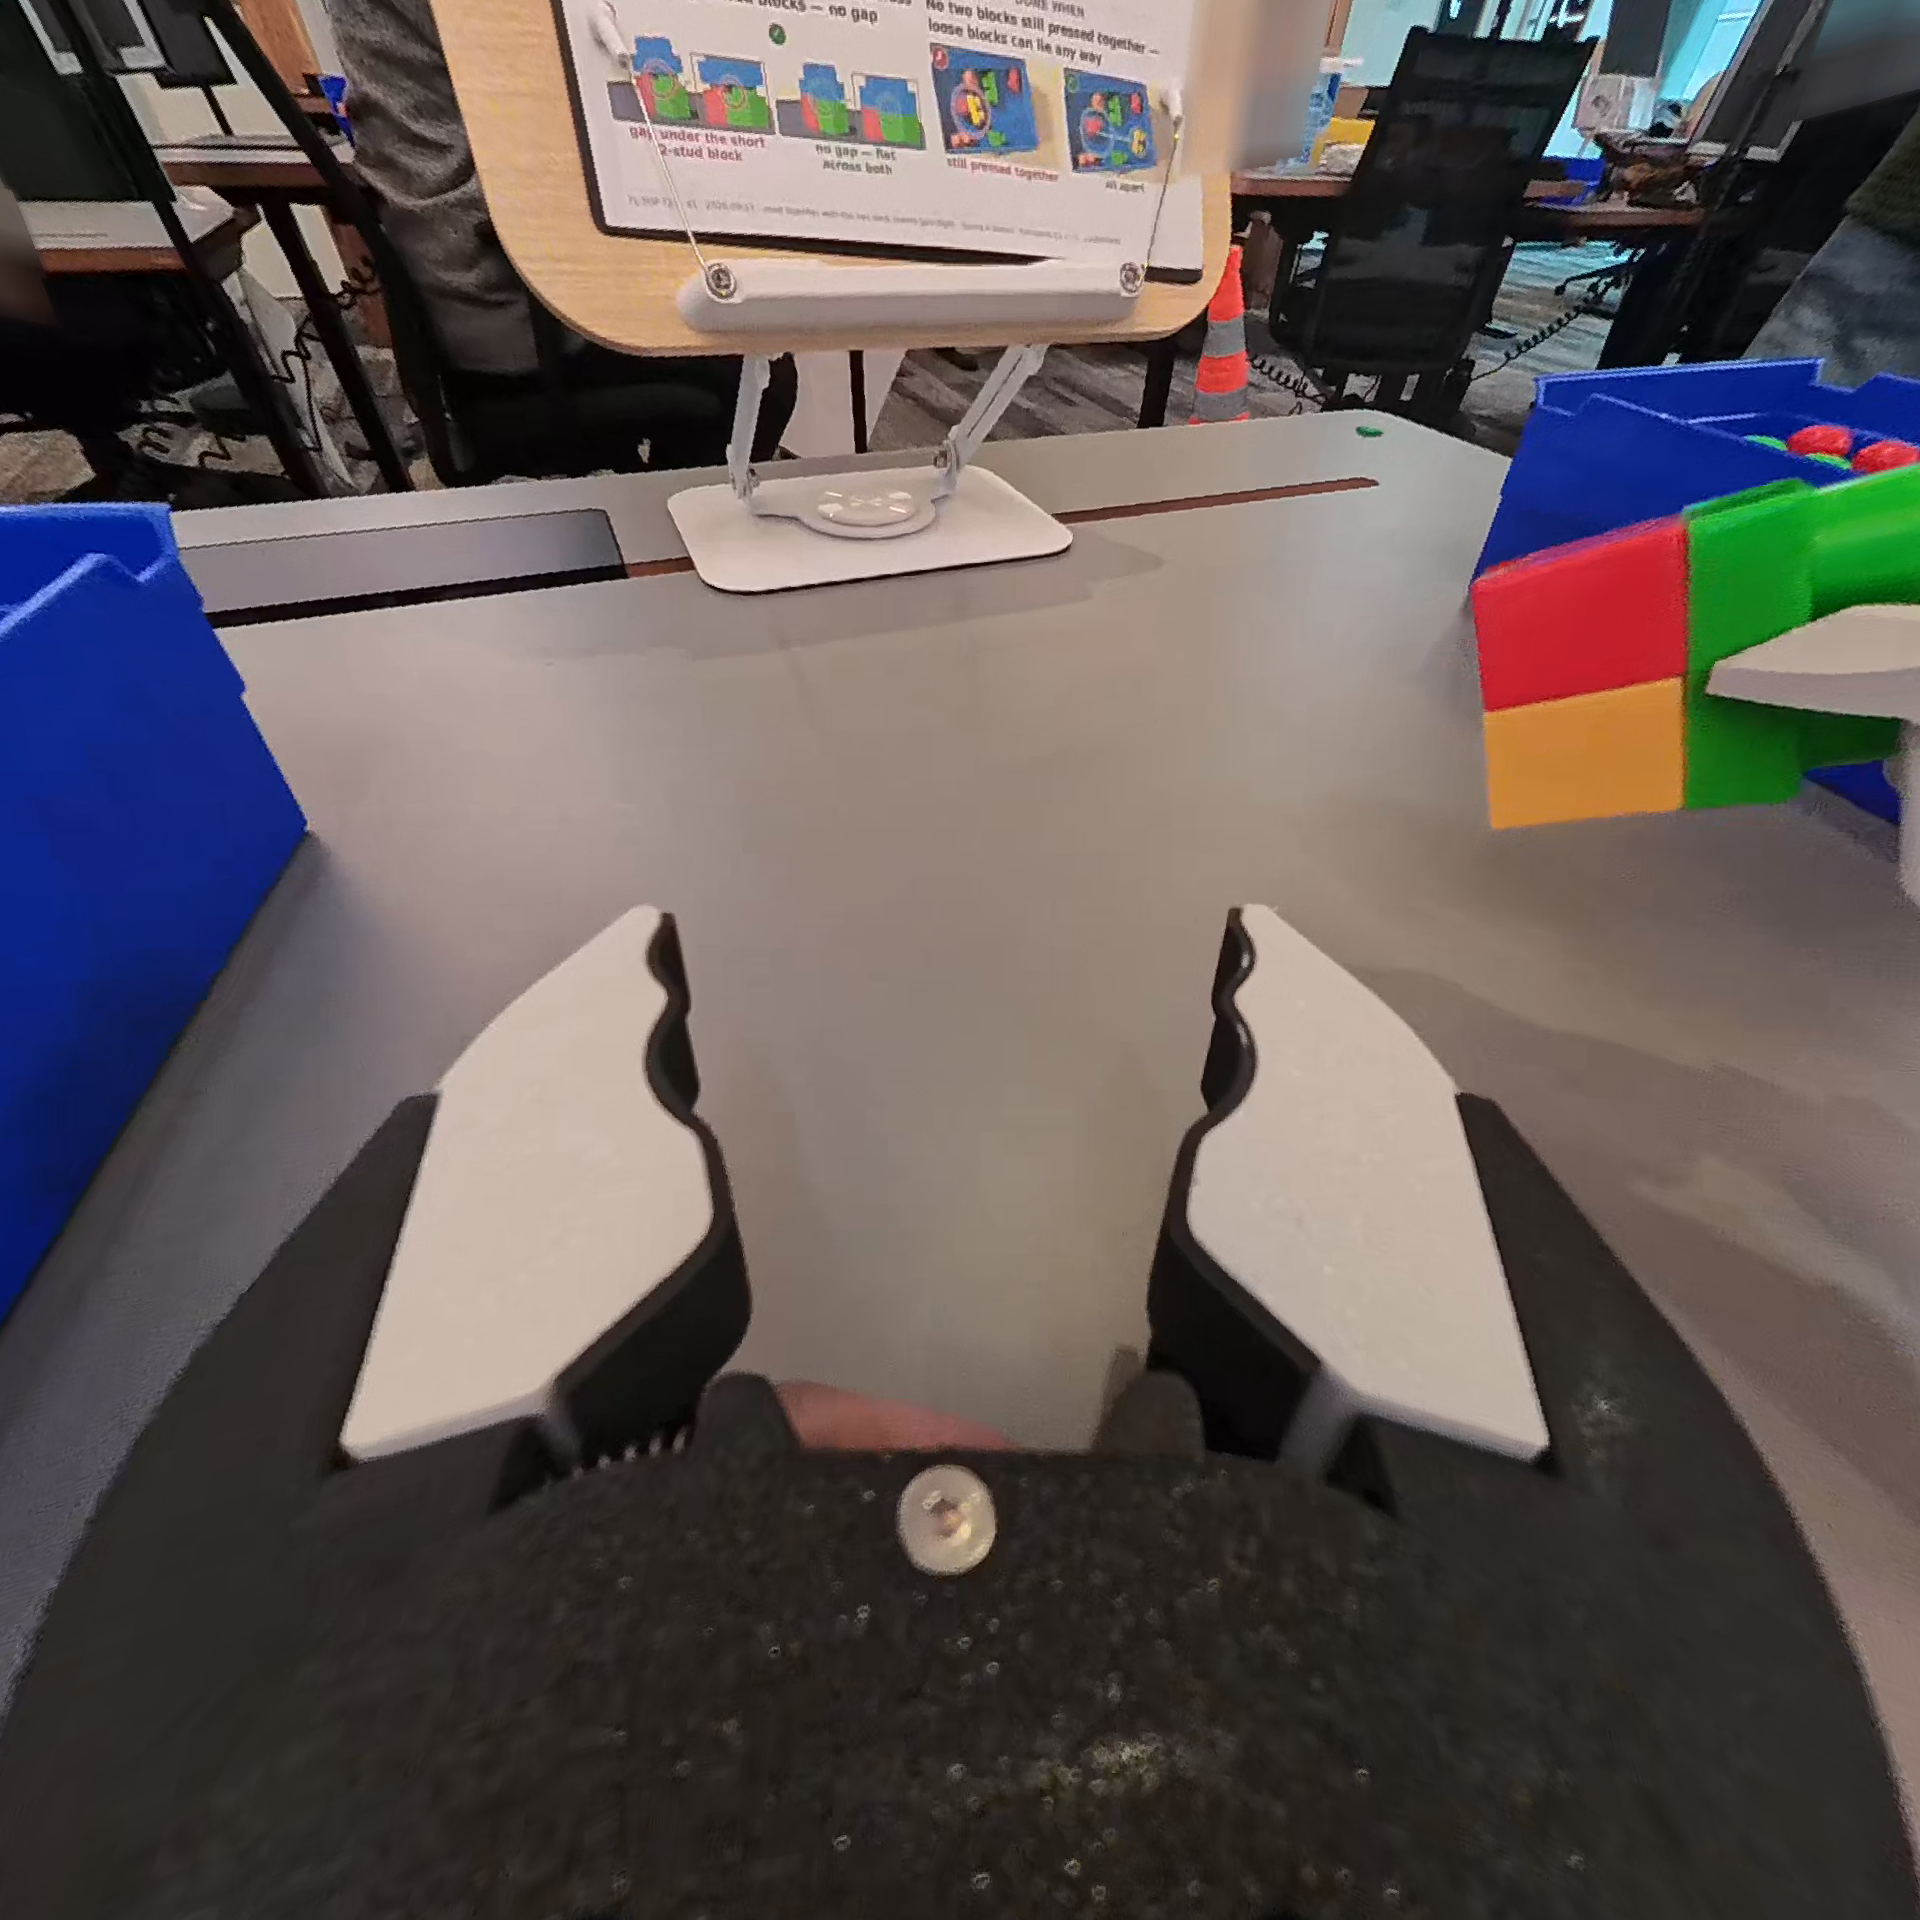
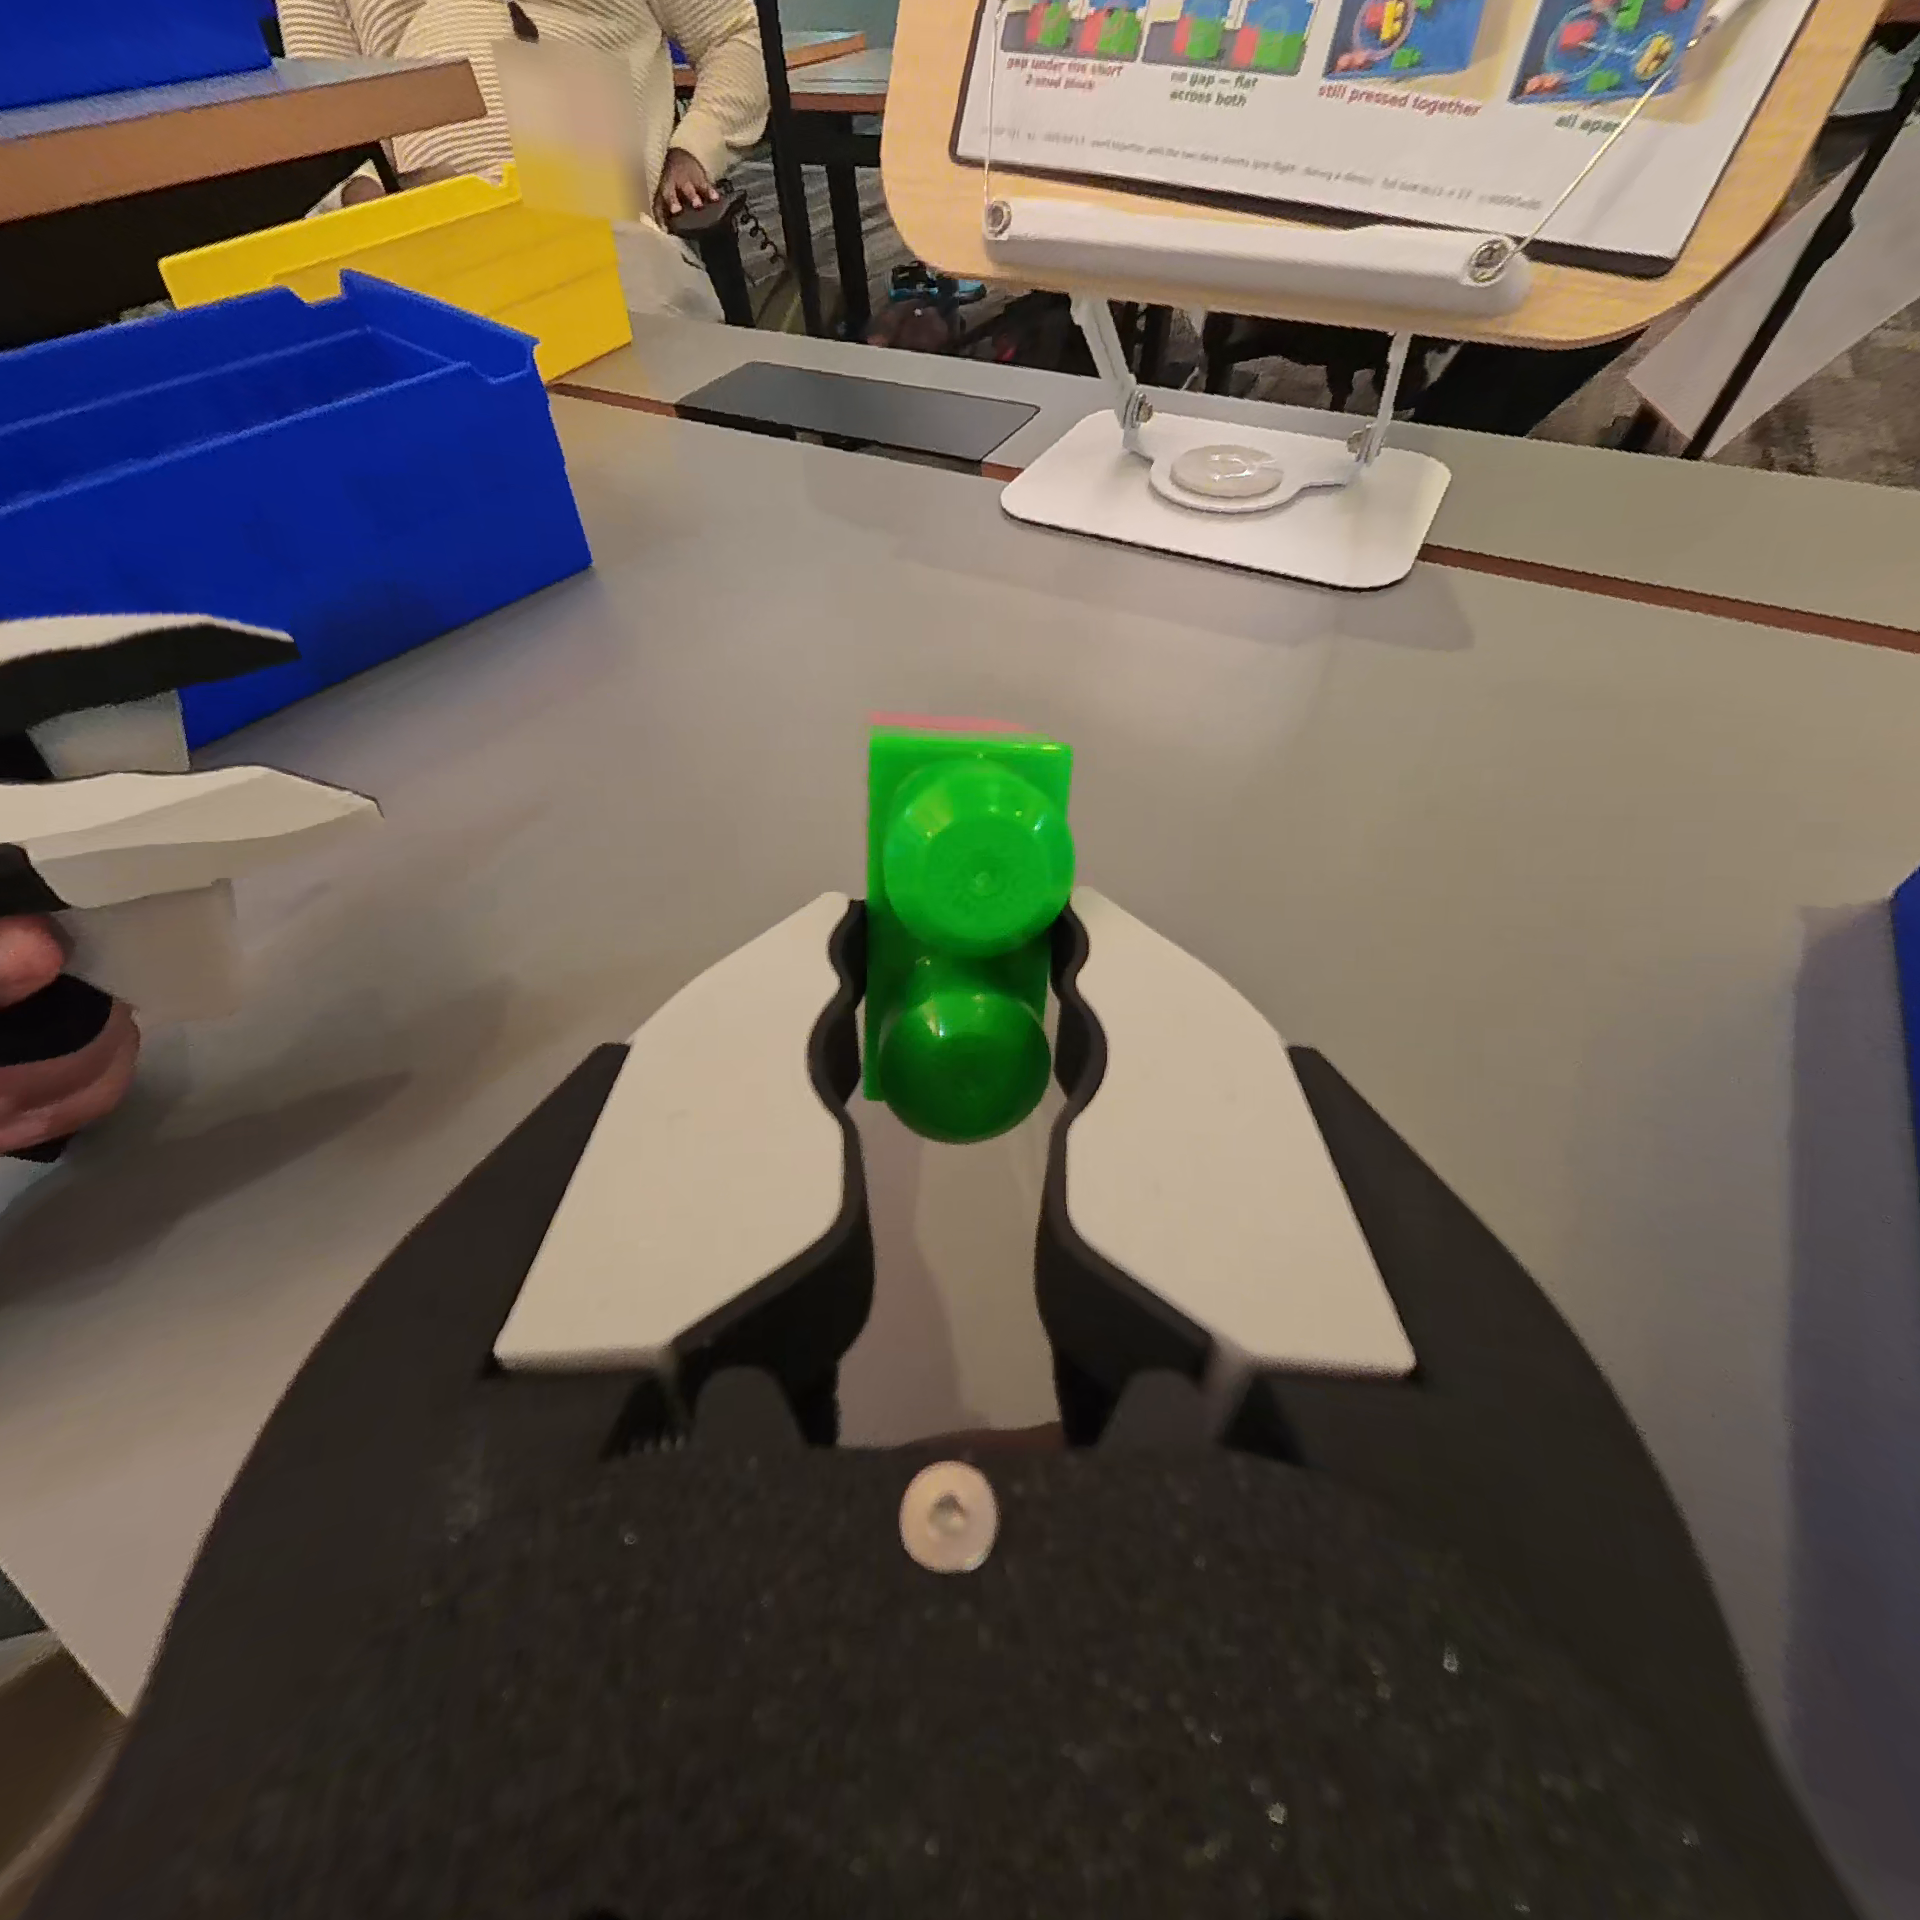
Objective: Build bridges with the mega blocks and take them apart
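Pinching green block (image 2: 966, 935) between right gripper (image 2: 961, 1003) fingers, studs facing camera, long axis vertical; left gripper (image 1: 951, 1023) spread wide, holding nothing.

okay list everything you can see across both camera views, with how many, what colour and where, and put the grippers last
green block: one, green, two studs, clamped in the right gripper, held above the table
red block: one, red, pressed against the green block, upper side
yellow block: one, yellow-orange, below the red one
blue bins: two, blue, one at each side of the table; the right-side bin holds red and green pieces
yellow bin: one, yellow, behind the left blue bin
instruction stand: one, white base, wooden board, far table edge
table: one, grey
traffic cone: one, orange, on the floor beyond
left gripper: open, empty
right gripper: shut on the green block
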Demonstrator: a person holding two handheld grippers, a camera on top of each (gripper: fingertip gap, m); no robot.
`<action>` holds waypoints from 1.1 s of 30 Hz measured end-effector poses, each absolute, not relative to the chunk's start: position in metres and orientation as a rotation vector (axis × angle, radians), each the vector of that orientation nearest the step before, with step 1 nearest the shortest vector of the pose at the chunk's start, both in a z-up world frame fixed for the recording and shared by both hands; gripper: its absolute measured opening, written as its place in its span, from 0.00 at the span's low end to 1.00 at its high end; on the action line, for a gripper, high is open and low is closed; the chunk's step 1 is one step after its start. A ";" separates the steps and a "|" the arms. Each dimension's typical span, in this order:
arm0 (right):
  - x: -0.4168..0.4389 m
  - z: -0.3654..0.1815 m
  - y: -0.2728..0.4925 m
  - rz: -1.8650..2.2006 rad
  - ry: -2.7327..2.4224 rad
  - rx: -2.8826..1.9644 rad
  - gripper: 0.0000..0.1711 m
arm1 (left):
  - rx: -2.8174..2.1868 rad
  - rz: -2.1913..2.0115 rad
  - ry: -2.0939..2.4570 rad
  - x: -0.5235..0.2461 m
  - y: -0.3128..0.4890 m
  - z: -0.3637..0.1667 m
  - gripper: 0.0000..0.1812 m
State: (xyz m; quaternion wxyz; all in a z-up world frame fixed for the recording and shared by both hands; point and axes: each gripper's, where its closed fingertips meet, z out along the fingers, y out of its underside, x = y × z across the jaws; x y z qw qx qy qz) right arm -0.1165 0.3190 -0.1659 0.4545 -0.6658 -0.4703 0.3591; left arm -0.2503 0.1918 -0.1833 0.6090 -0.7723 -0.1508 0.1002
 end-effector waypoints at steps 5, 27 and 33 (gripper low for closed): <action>-0.082 -0.139 0.356 0.798 -1.091 -1.662 0.20 | -1.783 0.243 -0.342 -0.251 0.191 -0.182 0.50; 0.151 -0.211 0.579 -0.038 -1.162 -2.509 0.20 | -1.815 0.164 -0.301 -0.240 0.197 -0.190 0.46; 0.148 -0.220 0.582 -0.030 -1.132 -2.590 0.20 | -1.820 0.151 -0.302 -0.240 0.197 -0.191 0.45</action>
